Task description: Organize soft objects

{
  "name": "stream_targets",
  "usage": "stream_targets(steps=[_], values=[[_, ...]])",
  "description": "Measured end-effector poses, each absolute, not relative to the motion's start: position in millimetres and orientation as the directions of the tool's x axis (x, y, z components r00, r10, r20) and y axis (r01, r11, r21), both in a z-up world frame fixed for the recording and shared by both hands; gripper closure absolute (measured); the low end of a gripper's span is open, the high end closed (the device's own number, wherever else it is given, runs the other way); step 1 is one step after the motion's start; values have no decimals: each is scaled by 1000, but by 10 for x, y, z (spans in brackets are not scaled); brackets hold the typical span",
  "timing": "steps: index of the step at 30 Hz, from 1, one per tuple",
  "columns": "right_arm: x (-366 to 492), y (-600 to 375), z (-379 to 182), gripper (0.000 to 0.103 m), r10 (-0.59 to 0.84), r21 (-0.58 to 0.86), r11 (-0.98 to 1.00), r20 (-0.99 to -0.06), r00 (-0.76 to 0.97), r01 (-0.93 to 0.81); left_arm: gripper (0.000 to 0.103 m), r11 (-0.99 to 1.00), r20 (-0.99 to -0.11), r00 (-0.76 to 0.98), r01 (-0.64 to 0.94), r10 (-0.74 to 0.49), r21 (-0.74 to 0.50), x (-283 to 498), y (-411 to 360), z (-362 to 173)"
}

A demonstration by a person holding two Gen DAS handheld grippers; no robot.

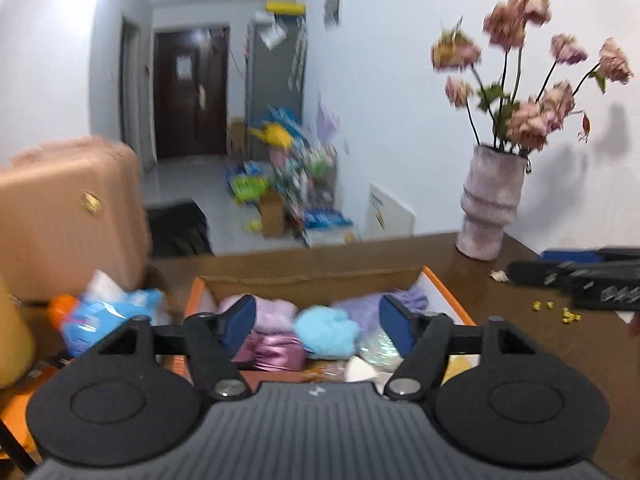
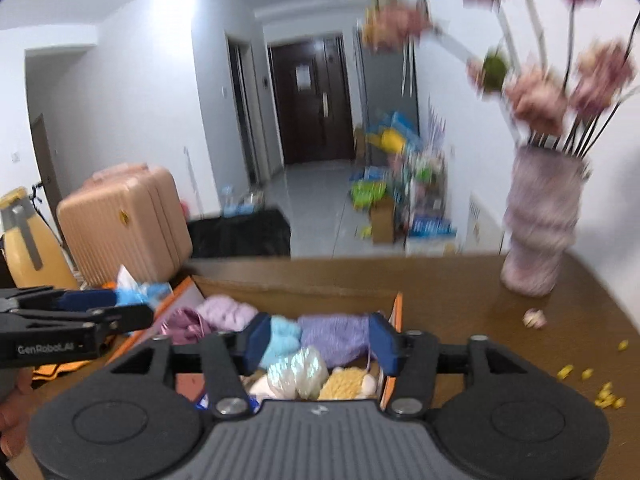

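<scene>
Step in hand: both grippers hang over the open cardboard box (image 1: 312, 276) with nothing held; I judge the next move is a pick or a tidy of one soft piece inside it
Left gripper (image 1: 318, 320): jaws spread wide and empty, the blue fluffy ball (image 1: 326, 330) showing between them, whether above it or level with it I cannot tell
Right gripper (image 2: 318, 342): jaws spread and empty, framing the lilac knit bundle (image 2: 334, 336) and the pale blue piece beside it
Soft objects: all lie in the box on the brown worktop (image 2: 460, 292), packed touching: pink-lilac knit (image 1: 272, 312) at far left, shiny pink fabric (image 1: 276, 354) near it, a shimmery pouch (image 2: 298, 374) and a yellow knit piece (image 2: 346, 388) at the near edge
How to do it well: pick one target; lower the jaws straight down so the pads straddle it alone; close gently, since these pieces squash and drag their neighbours
Watch for: the two grippers sit near each other over the box, so work one at a time; keep clear of the vase (image 1: 490, 208) at far right
View: both pictures are smeared, so the edges between pieces are probably less certain than they seem
</scene>
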State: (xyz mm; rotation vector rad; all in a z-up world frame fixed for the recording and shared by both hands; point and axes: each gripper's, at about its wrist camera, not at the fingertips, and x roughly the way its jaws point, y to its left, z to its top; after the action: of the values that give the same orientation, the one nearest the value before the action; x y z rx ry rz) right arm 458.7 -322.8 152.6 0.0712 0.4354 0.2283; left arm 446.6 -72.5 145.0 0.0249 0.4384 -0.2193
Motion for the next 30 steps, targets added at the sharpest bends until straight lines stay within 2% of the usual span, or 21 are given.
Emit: stream_targets(steps=[1, 2, 3, 6, 18, 27, 30], values=[[4456, -3214, 1551, 16, 222, 94, 975, -369, 903, -201, 18, 979, -394, 899, 205, -191, -6, 4349, -681, 1455], [4343, -3193, 1568, 9, 202, 67, 979, -328, 923, -190, 12, 981, -371, 912, 193, -177, 6, 4246, -643, 1454], [4200, -3161, 1565, 3, 164, 29, 986, -269, 949, -162, 12, 982, -353, 920, 186, -168, 16, 4146, -606, 1439], [3933, -3077, 1500, 1, 91, -27, 995, -176, 980, -97, 8, 986, -302, 942, 164, -146, 34, 3943, -526, 1388], [3086, -2852, 1360, 0, 59, 4, 998, -125, 990, -59, 4, 988, -199, 970, 149, -141, 29, 3129, -231, 1307], [1940, -2670, 1067, 0, 78, 35, 997, -97, 992, -75, 0, 988, -169, 975, 151, -146, 18, 2011, 1, 1075], [1501, -2611, 906, 0, 72, 17, 997, -97, 993, -71, 0, 986, -186, 971, 160, -151, 35, 1607, 54, 937]])
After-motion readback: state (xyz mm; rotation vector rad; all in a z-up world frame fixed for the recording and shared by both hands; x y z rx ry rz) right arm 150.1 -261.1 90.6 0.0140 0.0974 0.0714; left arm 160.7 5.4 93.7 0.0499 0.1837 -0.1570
